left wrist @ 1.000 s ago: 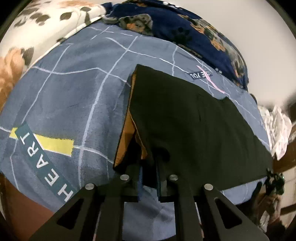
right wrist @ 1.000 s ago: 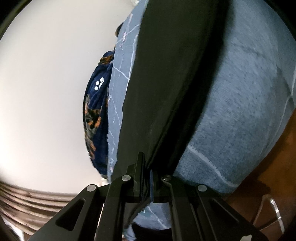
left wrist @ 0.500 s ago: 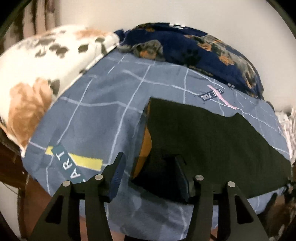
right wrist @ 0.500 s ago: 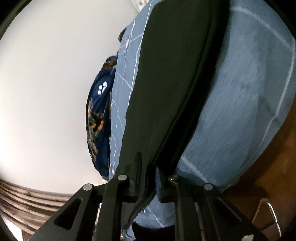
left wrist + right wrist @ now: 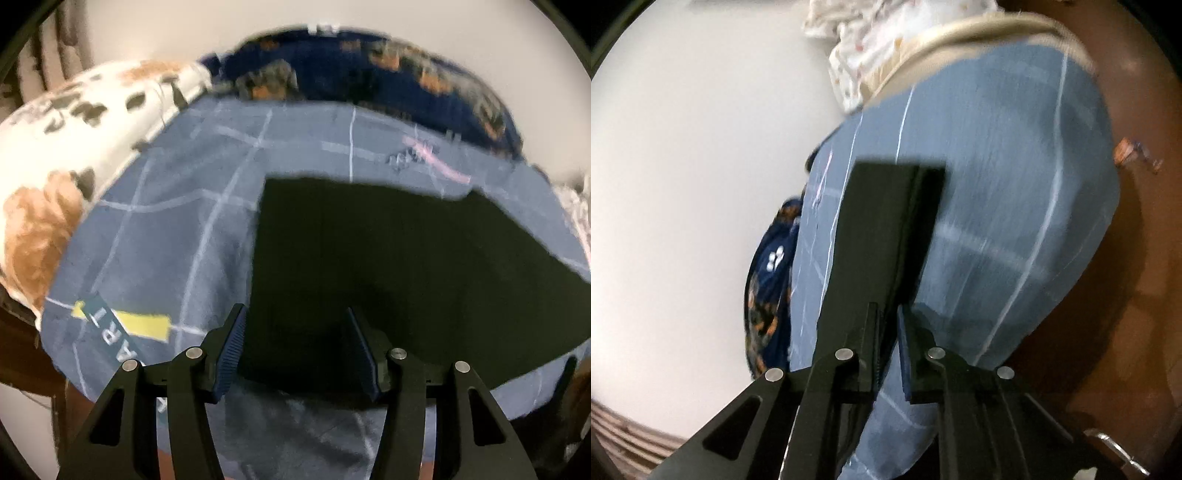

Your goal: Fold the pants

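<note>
lying flat ahead of the left gripper [image 5: 295, 349], the black pants [image 5: 406, 266] spread across a blue-grey bedsheet [image 5: 166, 229] with thin white grid lines. the left gripper's jaws stand roughly half apart, their ribbed blue pads [image 5: 231, 354] clear of the cloth on either side, with the near left corner of the pants lying on the sheet beneath the gap; nothing is gripped. off to that gripper's left, on the sheet, sits a yellow and teal printed label [image 5: 122, 332], and further left a white blanket with brown and grey patches [image 5: 55, 155]. beyond the far edge of the pants a dark blue patterned blanket [image 5: 369, 70] is bunched against a pale wall [image 5: 480, 29].

the right gripper [image 5: 888, 325] looks along the length of the pants [image 5: 882, 229], which run away from it as a narrow, layered black strip on the same sheet [image 5: 1015, 203]. its jaws are only a narrow gap apart, and the near end of the pants seems to lie just left of that gap rather than pinched in it, though blur makes this hard to be sure of. to this gripper's right the sheet drops away over a brown wooden bed frame [image 5: 1126, 277]; far ahead lies a crumpled white cloth [image 5: 864, 48].
</note>
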Action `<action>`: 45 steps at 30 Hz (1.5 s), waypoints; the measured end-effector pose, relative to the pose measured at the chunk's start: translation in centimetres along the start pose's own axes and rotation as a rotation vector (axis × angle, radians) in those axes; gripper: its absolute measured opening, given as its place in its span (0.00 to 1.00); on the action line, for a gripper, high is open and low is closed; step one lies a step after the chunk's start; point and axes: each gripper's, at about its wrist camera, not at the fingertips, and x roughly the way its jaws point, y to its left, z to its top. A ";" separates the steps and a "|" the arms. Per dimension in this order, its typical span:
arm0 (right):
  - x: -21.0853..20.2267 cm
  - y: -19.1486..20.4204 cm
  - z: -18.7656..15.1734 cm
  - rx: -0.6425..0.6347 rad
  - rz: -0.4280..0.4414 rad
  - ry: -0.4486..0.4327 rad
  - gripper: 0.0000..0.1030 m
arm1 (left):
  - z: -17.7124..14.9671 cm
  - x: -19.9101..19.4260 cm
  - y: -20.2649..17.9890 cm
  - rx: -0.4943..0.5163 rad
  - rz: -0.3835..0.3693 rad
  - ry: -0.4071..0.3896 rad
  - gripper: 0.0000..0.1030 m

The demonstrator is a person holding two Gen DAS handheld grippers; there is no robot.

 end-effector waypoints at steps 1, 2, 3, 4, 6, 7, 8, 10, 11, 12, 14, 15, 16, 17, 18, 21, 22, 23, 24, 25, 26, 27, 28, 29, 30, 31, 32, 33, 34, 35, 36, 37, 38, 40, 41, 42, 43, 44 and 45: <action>-0.4 0.0 0.4 -0.004 -0.002 -0.012 0.15 | 0.2 -0.8 -0.1 0.002 0.006 -0.042 0.53; -0.7 0.0 0.9 -0.011 -0.012 -0.024 0.24 | 0.5 -1.7 -0.3 0.007 0.016 -0.087 0.56; -1.0 0.1 1.3 -0.020 -0.033 -0.044 0.37 | 0.7 -2.4 -0.6 0.013 0.018 -0.120 0.57; -1.1 0.1 1.6 -0.025 -0.044 -0.055 0.42 | 0.9 -2.6 -0.8 0.017 0.012 -0.132 0.61; -1.1 0.1 2.2 -0.042 -0.076 -0.075 0.46 | 1.3 -3.0 -1.6 0.038 -0.008 -0.147 0.67; -1.0 0.1 2.6 -0.048 -0.097 -0.080 0.46 | 1.4 -3.1 -2.0 0.051 -0.006 -0.149 0.67; -0.9 0.1 2.9 -0.052 -0.108 -0.080 0.46 | 1.5 -3.1 -2.7 0.070 -0.009 -0.151 0.67; -0.4 0.0 3.3 -0.058 -0.109 -0.077 0.46 | 1.7 -2.9 -3.8 0.107 -0.023 -0.152 0.68; -0.3 0.1 3.4 -0.062 -0.109 -0.082 0.46 | 1.7 -2.7 -4.6 0.133 -0.019 -0.149 0.69; -0.3 0.3 3.5 -0.069 -0.113 -0.093 0.46 | 1.6 -2.6 -5.1 0.149 -0.014 -0.148 0.69; -0.4 0.8 3.5 -0.082 -0.109 -0.121 0.46 | 1.5 -2.1 -6.3 0.178 -0.027 -0.138 0.70; -0.5 1.0 3.6 -0.090 -0.113 -0.133 0.46 | 1.4 -1.9 -6.8 0.187 -0.037 -0.132 0.70; -0.3 1.0 3.9 -0.093 -0.137 -0.126 0.46 | 1.3 -1.7 -7.3 0.199 -0.049 -0.123 0.70; 0.2 1.0 4.1 -0.086 -0.148 -0.115 0.46 | 1.2 -1.5 -7.7 0.210 -0.053 -0.120 0.70; 0.1 0.9 4.3 -0.076 -0.148 -0.123 0.46 | 1.1 -1.3 -8.1 0.221 -0.055 -0.119 0.70; 0.0 0.5 4.5 -0.027 -0.120 -0.120 0.48 | 0.8 -0.8 -9.1 0.236 -0.077 -0.104 0.70; 0.0 0.4 4.4 -0.015 -0.103 -0.118 0.50 | 0.7 -0.7 -9.4 0.241 -0.090 -0.100 0.70; 0.0 0.5 4.2 -0.014 -0.087 -0.116 0.51 | 0.7 -0.7 -9.5 0.246 -0.095 -0.100 0.70; 0.0 0.7 4.2 -0.020 -0.075 -0.114 0.51 | 0.5 -0.7 -9.8 0.255 -0.097 -0.099 0.70; 0.2 0.9 4.1 -0.024 -0.053 -0.098 0.51 | 0.5 -0.7 -10.1 0.263 -0.098 -0.097 0.71; 0.4 1.1 3.9 -0.025 -0.051 -0.088 0.51 | 0.4 -0.7 -10.3 0.271 -0.105 -0.093 0.72; 0.8 1.3 3.8 -0.029 -0.044 -0.072 0.51 | 0.3 -0.6 -10.5 0.276 -0.110 -0.090 0.72; 1.4 1.4 3.6 -0.032 -0.023 -0.044 0.51 | 0.2 -0.6 -10.7 0.281 -0.116 -0.087 0.73; 2.1 1.5 3.4 -0.028 0.002 -0.011 0.51 | 0.2 -0.5 -10.9 0.289 -0.120 -0.085 0.73; 2.7 1.5 3.1 -0.026 0.017 0.014 0.50 | 0.0 -0.5 -11.1 0.296 -0.121 -0.087 0.73; 3.5 1.6 2.8 -0.026 0.042 0.054 0.50 | -0.1 -0.5 -11.3 0.305 -0.121 -0.087 0.74; 4.1 1.7 2.5 -0.035 0.057 0.077 0.50 | -0.3 -0.4 -11.5 0.319 -0.115 -0.085 0.74; 4.6 2.1 2.3 -0.063 0.053 0.084 0.49 | -0.4 -0.3 -11.7 0.331 -0.105 -0.083 0.74; 4.6 2.4 2.3 -0.082 0.038 0.077 0.48 | -0.5 -0.2 -11.8 0.339 -0.096 -0.083 0.74; 4.7 2.5 2.4 -0.089 0.030 0.069 0.48 | -0.5 -0.1 -12.0 0.351 -0.082 -0.082 0.74; 4.8 2.6 2.5 -0.080 0.030 0.064 0.49 | -0.5 0.0 -12.1 0.358 -0.071 -0.080 0.74; 5.0 2.6 2.8 -0.070 0.030 0.062 0.49 | -0.5 0.0 -12.2 0.364 -0.060 -0.080 0.74; 5.1 2.6 2.9 -0.069 0.028 0.062 0.49 | -0.5 0.0 -12.2 0.368 -0.052 -0.086 0.74; 5.3 2.9 2.9 -0.079 0.013 0.058 0.48 | -0.5 -0.1 -12.3 0.376 -0.025 -0.104 0.74; 5.4 3.1 2.8 -0.088 0.003 0.055 0.48 | -0.4 -0.1 -12.3 0.380 -0.014 -0.107 0.75; 5.4 3.4 2.7 -0.103 -0.014 0.053 0.48 | -0.5 0.0 -12.4 0.382 -0.005 -0.108 0.76; 5.5 3.6 2.7 -0.112 -0.026 0.053 0.48 | -0.4 0.1 -12.4 0.384 0.004 -0.107 0.78; 5.5 3.7 2.7 -0.115 -0.035 0.053 0.47 | -0.4 0.3 -12.3 0.388 0.014 -0.104 0.78; 5.5 3.8 2.8 -0.118 -0.049 0.054 0.45 | -0.4 0.4 -12.3 0.389 0.021 -0.101 0.78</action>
